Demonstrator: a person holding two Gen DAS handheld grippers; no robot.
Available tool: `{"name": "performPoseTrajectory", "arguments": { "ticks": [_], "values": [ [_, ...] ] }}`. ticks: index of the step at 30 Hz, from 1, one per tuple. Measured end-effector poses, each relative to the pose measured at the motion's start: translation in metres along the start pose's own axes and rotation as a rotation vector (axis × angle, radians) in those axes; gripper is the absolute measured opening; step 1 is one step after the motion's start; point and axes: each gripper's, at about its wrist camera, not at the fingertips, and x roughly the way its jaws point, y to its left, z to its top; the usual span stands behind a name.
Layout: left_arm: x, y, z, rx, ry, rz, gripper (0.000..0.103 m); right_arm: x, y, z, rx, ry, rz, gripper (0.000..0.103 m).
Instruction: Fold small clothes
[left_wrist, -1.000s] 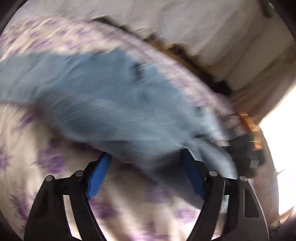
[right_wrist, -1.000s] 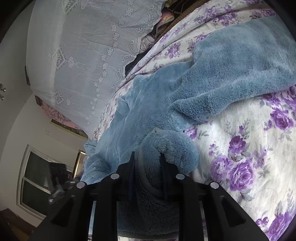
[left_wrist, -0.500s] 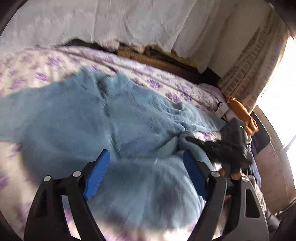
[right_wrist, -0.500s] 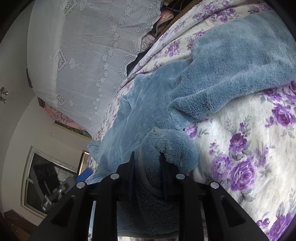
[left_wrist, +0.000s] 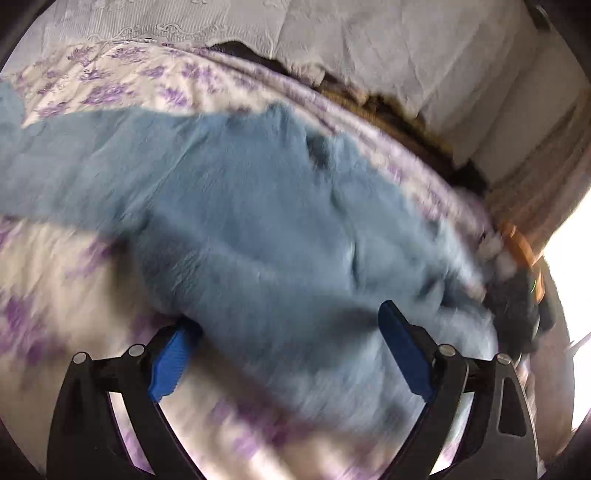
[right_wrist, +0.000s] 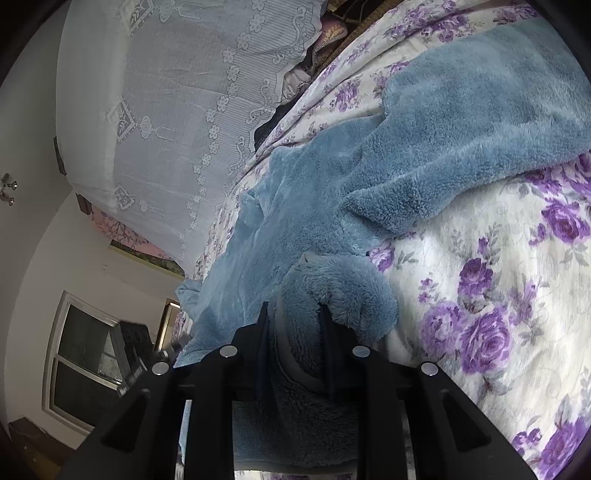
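A fluffy light-blue garment (left_wrist: 258, 206) lies spread on a white bedspread with purple roses (left_wrist: 55, 277). My left gripper (left_wrist: 284, 347) is open, its blue pads wide apart just above the garment's near edge, holding nothing; this view is motion-blurred. In the right wrist view the same garment (right_wrist: 461, 122) stretches away, one sleeve reaching right. My right gripper (right_wrist: 291, 314) is shut on a bunched fold of the blue garment, which fills the gap between the dark fingers (right_wrist: 263, 325). The right gripper also shows in the left wrist view (left_wrist: 524, 299) at the garment's far right end.
A white lace curtain (right_wrist: 177, 103) hangs along the far side of the bed. Dark items (right_wrist: 295, 96) lie between curtain and bedspread (right_wrist: 498, 295). A window (right_wrist: 85, 365) is at lower left of the right wrist view. Bright light washes out the left wrist view's right edge.
The left gripper has swung down and closer over the garment, staying open. The right gripper has stayed shut on the bunched fold, hardly moving.
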Motion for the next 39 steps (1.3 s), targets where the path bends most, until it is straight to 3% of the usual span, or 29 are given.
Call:
{"name": "performPoseTrajectory", "arguments": {
  "ticks": [2,5,9,11,13,15,16,17,18,20,22,23,25,26,27,30,35,36,37,39],
  "values": [
    [-0.004,-0.019,-0.004,-0.007,0.003,-0.137,0.091,0.0,0.0,0.0,0.001,0.001,0.003,0.024],
    [-0.026,-0.068,-0.03,0.193,-0.018,-0.143,0.091,0.0,0.0,0.0,-0.005,0.005,0.0,0.024],
    [-0.035,-0.086,-0.059,0.203,0.028,-0.231,0.091,0.001,0.004,-0.001,-0.03,0.007,-0.015,0.025],
    [-0.041,-0.086,-0.065,0.199,0.036,-0.213,0.091,0.001,0.005,-0.001,-0.031,0.007,-0.016,0.025],
    [-0.053,-0.076,-0.06,0.162,0.001,-0.133,0.078,0.001,0.005,-0.001,-0.032,0.015,-0.019,0.025],
    [-0.067,-0.049,-0.04,0.081,-0.042,-0.083,0.076,-0.003,0.009,-0.001,-0.047,0.022,-0.041,0.026],
    [-0.068,-0.036,-0.029,0.041,-0.044,-0.061,0.075,-0.007,0.012,-0.003,-0.06,0.025,-0.066,0.029],
    [-0.068,-0.022,-0.02,0.001,-0.028,-0.047,0.068,-0.014,0.019,-0.006,-0.085,0.017,-0.115,0.036],
    [-0.062,-0.006,-0.011,-0.059,0.003,-0.043,0.062,-0.024,0.027,-0.011,-0.116,-0.012,-0.17,0.041],
    [-0.051,0.01,-0.009,-0.115,0.05,-0.07,0.062,-0.057,0.051,-0.031,-0.256,-0.135,-0.294,0.046],
    [-0.045,0.012,-0.02,-0.087,0.082,-0.082,0.062,-0.083,0.076,-0.062,-0.419,-0.188,-0.324,0.047],
    [-0.045,0.01,-0.024,-0.071,0.091,-0.073,0.062,-0.09,0.087,-0.081,-0.473,-0.161,-0.287,0.047],
    [-0.045,0.007,-0.032,-0.041,0.116,-0.048,0.067,-0.091,0.101,-0.123,-0.532,-0.022,-0.184,0.047],
    [-0.045,0.006,-0.036,-0.033,0.123,-0.055,0.075,-0.084,0.105,-0.144,-0.558,0.065,-0.152,0.047],
    [-0.043,0.005,-0.04,-0.027,0.13,-0.061,0.077,-0.072,0.108,-0.162,-0.577,0.144,-0.145,0.046],
    [-0.04,-0.004,-0.049,0.01,0.146,-0.063,0.077,-0.035,0.109,-0.186,-0.598,0.255,-0.187,0.046],
    [-0.028,-0.027,-0.041,0.075,0.149,-0.028,0.074,0.012,0.108,-0.156,-0.556,0.2,-0.256,0.046],
    [-0.024,-0.031,-0.034,0.069,0.15,-0.029,0.07,0.017,0.111,-0.152,-0.572,0.182,-0.273,0.046],
    [-0.022,-0.032,-0.028,0.06,0.151,-0.037,0.058,0.027,0.119,-0.149,-0.61,0.17,-0.292,0.048],
    [-0.018,-0.038,-0.009,0.046,0.147,-0.054,0.049,0.045,0.137,-0.142,-0.701,0.15,-0.312,0.047]
  ]
}}
